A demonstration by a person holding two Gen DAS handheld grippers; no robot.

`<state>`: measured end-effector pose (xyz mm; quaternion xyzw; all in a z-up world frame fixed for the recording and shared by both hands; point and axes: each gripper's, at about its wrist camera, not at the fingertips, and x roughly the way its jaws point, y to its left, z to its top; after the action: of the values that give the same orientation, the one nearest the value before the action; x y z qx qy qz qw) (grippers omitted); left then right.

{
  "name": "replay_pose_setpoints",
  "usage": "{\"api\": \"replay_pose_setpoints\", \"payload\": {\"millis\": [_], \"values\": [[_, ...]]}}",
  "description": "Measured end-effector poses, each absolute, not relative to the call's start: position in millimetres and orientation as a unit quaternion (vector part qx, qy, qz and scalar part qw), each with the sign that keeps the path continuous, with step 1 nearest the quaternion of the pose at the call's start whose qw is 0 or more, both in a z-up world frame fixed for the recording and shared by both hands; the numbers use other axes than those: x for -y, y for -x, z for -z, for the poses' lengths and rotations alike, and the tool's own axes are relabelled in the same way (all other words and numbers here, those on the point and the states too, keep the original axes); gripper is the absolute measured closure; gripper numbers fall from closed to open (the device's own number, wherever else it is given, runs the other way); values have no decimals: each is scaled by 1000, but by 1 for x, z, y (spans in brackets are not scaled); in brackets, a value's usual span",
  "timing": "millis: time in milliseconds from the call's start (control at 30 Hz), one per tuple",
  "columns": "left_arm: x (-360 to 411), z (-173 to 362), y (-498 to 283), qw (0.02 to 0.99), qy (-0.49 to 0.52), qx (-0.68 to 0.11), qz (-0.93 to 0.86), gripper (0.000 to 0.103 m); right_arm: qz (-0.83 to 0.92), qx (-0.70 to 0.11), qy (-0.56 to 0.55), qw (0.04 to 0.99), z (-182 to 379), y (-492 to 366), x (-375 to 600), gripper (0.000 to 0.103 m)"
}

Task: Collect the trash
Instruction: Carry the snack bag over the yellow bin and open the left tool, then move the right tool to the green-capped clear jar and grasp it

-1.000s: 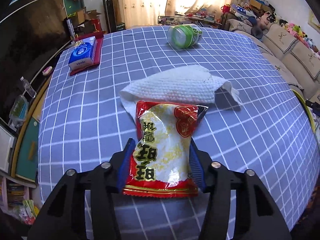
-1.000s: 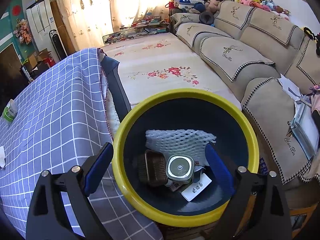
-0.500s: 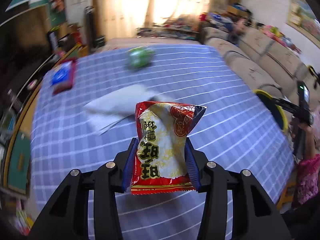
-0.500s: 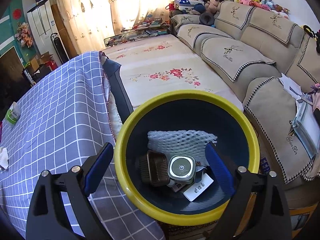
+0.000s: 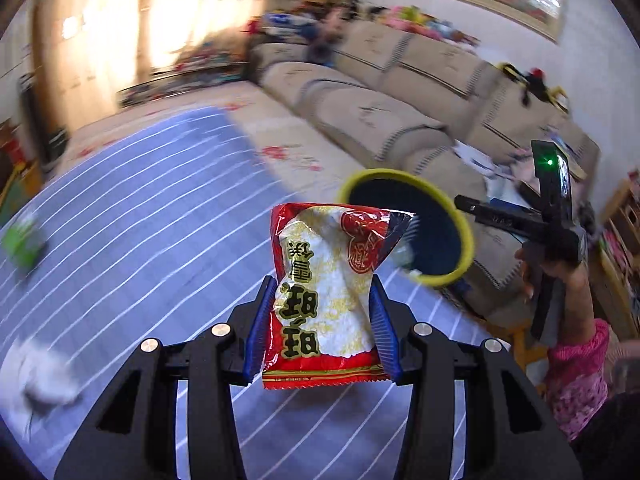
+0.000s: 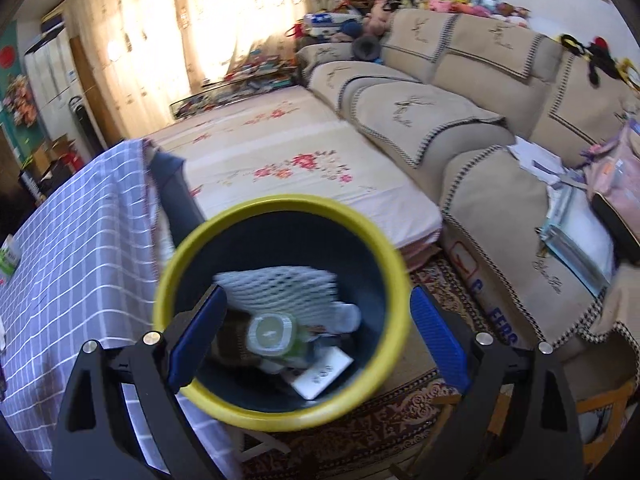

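Observation:
My left gripper (image 5: 322, 322) is shut on a red and white snack wrapper (image 5: 326, 292) and holds it in the air above the blue checked table (image 5: 140, 216). Beyond it is the yellow-rimmed dark bin (image 5: 464, 232), tilted toward me at the table's right edge. My right gripper (image 6: 316, 320) is shut on that bin (image 6: 280, 412); its left finger is inside the rim and its right finger outside. The bin holds white foam netting (image 6: 280, 288), a clear jar (image 6: 272, 334) and a card. A crumpled paper towel (image 5: 40, 376) and a green bottle (image 5: 22, 242) lie on the table at left.
A beige sofa (image 6: 460, 120) runs along the right wall, with a floral-covered bed (image 6: 288, 160) past the table. A patterned rug (image 6: 400, 420) lies under the bin. The person's arm in pink (image 5: 576, 360) is at the right.
My left gripper has swung right with the wrapper, away from the paper towel and toward the bin. My right gripper has lifted and tilted the bin; its contents have shifted.

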<state>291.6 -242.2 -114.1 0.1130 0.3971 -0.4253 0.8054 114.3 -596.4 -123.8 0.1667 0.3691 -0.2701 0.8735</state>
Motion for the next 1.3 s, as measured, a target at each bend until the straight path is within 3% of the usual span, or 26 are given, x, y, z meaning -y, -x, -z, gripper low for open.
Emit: {"api": "replay_pose_setpoints", "payload": {"millis": [400, 633, 700, 767, 800, 1100, 1300], "values": [[423, 148, -304, 746, -159, -418, 493, 56, 314, -364, -195, 855, 131, -71, 651, 15], [481, 174, -314, 743, -168, -428, 485, 34, 324, -364, -205, 849, 133, -60, 662, 15], [479, 179, -316, 745, -165, -432, 480, 30, 324, -363, -202, 850, 131, -59, 662, 15], [475, 179, -319, 749, -158, -434, 476, 14, 324, -363, -200, 851, 129, -59, 660, 15], [469, 178, -320, 751, -155, -432, 475, 12, 324, -362, -200, 851, 128, -59, 659, 15], [373, 117, -307, 809, -118, -368, 443, 9, 304, -358, -180, 864, 112, -73, 633, 14], [231, 70, -310, 892, -50, -299, 335, 5, 267, -356, -162, 881, 100, -102, 602, 13]]}}
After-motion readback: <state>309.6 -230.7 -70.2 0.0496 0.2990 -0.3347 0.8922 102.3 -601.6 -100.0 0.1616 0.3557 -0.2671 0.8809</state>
